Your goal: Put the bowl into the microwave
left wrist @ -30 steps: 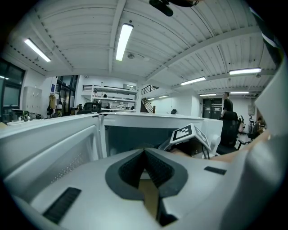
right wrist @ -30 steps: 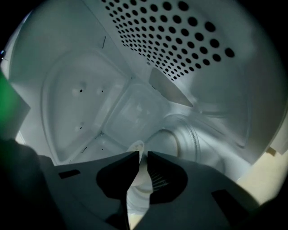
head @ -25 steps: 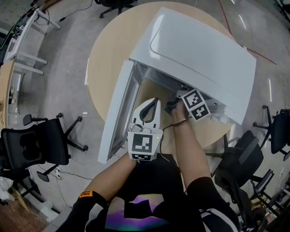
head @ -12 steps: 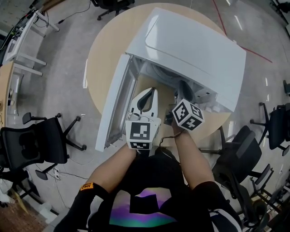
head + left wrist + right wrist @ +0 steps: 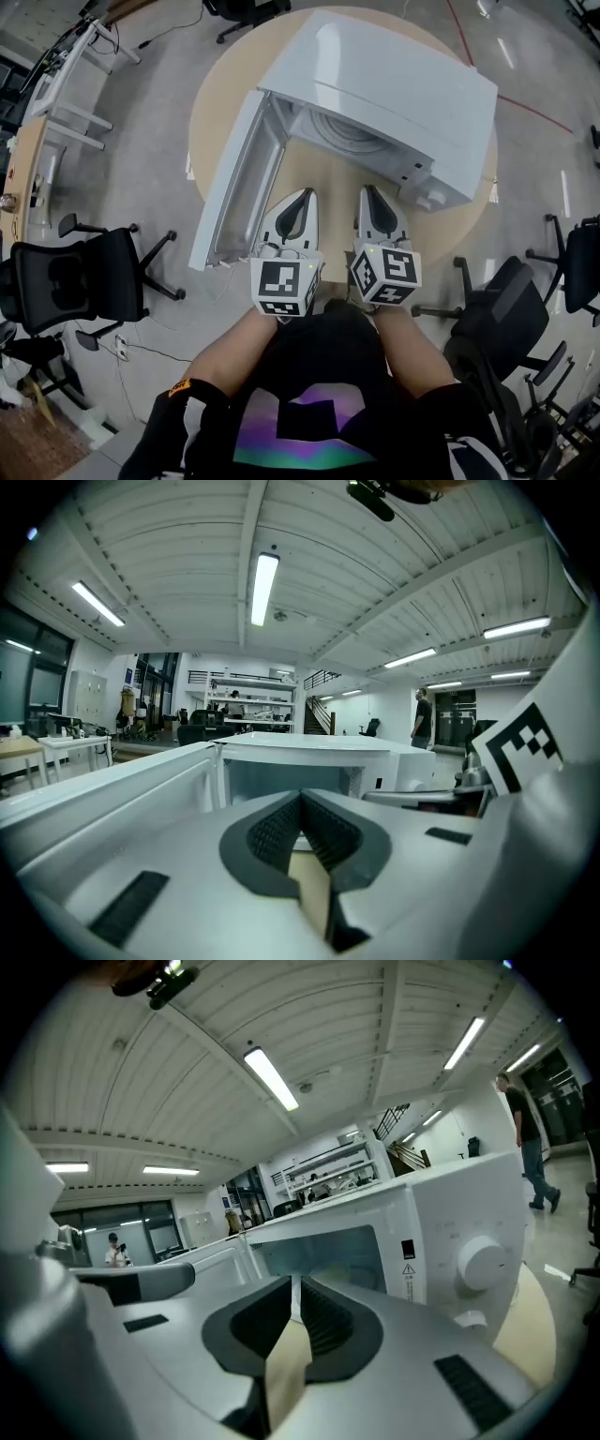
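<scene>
Microwave [image 5: 394,84]: on round table [image 5: 211,122], door [image 5: 230,183] open.
Left gripper [image 5: 307,194]: jaws together, empty, at table's near edge.
Right gripper [image 5: 367,190]: jaws together, empty.

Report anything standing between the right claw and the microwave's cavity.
Nothing visible does. The microwave has its door swung open to the left, its cavity faces the right claw, and only bare table lies between them.

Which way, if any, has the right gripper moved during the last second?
Yes. The right gripper has pulled back out of the microwave toward the person and now lies before its opening, beside the left gripper.
</scene>
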Tool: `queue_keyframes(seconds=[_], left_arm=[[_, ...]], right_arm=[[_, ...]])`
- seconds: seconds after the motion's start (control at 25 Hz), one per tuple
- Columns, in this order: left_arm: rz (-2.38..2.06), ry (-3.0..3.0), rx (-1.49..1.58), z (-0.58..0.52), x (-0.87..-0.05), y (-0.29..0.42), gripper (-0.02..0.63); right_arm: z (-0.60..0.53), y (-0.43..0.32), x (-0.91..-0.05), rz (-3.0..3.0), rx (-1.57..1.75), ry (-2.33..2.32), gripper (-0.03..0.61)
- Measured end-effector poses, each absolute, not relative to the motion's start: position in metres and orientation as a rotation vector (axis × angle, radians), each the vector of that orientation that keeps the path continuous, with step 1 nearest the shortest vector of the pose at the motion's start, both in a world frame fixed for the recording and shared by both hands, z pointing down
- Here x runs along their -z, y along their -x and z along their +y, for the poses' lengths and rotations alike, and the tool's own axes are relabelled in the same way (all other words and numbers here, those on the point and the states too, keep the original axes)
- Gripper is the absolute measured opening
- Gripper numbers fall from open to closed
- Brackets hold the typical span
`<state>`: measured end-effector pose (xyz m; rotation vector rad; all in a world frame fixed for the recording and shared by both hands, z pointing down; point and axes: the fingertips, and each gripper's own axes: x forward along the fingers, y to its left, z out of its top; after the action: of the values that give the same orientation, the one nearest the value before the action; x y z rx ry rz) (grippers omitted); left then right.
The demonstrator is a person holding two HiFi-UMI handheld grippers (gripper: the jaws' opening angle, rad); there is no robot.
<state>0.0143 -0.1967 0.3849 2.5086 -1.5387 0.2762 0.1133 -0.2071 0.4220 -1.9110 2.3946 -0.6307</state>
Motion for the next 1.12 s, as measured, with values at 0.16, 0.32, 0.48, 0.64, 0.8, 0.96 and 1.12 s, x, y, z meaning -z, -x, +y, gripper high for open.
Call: queue_keyframes(seconds=[0.16,0.32,0.48,0.64,0.8,0.96,1.12], left_arm=[[-1.555,-2.502,-0.272,-0.163,-0.381,-0.015,0.043],[-1.546,-2.518,-0.266,-0.133,-0.374,-0.012,0.043],[-1.511,-2.556,-0.256,-0.108,-0.366,-0.007,0.043],[-1.459,-2.590,-0.240,-0.081,-0.363,0.004,0.043],[-1.413,-2.617,-0.220,-0.058,-0.360,0.024,0.043],[-1.363,-2.643,-0.205,-0.031,-0.360,0.045,0.043],[-1.308,-2.665,-0.201,-0.002,-0.363,0.062,0.043]], right_arm=[[-0.173,-0.114,-0.407,2.453,0.565,1.877,0.043],[-0.142,-0.111,-0.396,2.489,0.522,1.868,0.043],[-0.117,-0.107,-0.387,2.496,0.497,1.884,0.043],[-0.090,-0.101,-0.385,2.474,0.484,1.937,0.043],[-0.059,-0.087,-0.383,2.445,0.477,2.006,0.043],[-0.024,-0.067,-0.386,2.419,0.483,2.050,0.043],[0.010,-0.049,-0.392,2.391,0.508,2.086,0.032]])
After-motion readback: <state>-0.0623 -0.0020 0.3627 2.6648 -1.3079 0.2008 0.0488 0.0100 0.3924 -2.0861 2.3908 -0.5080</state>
